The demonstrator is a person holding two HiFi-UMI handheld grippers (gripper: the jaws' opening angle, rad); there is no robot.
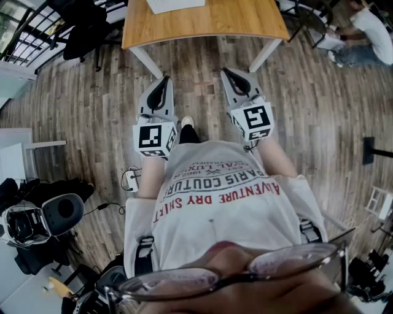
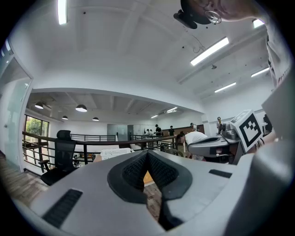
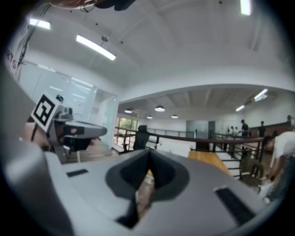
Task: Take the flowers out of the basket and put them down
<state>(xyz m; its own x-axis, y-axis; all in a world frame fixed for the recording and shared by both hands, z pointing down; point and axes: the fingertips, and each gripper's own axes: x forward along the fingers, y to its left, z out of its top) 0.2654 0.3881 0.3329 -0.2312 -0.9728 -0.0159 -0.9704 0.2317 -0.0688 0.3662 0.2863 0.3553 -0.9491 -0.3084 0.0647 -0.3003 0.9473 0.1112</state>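
The flowers and the basket appear in none of the views. The person stands looking straight down at their own white printed T-shirt (image 1: 215, 196), with both forearms bent up in front of the chest. The left gripper (image 1: 164, 80) and the right gripper (image 1: 226, 71) are side by side and apart, and both point forward toward a wooden table (image 1: 202, 27) just ahead.

In the left gripper view, the left gripper's (image 2: 147, 154) dark ridged jaws are together at the tips, with nothing between them. In the right gripper view, the right gripper's (image 3: 148, 159) jaws are also together and empty. Each gripper carries a marker cube near the hand, the left cube (image 1: 155, 138) and the right cube (image 1: 256, 119).

A white flat object (image 1: 175, 5) lies on the table, cut off by the top edge. A plank floor (image 1: 319, 122) is below, with a black office chair (image 1: 86, 27) to the left of the table. Another person (image 1: 368, 30) crouches at the far right.
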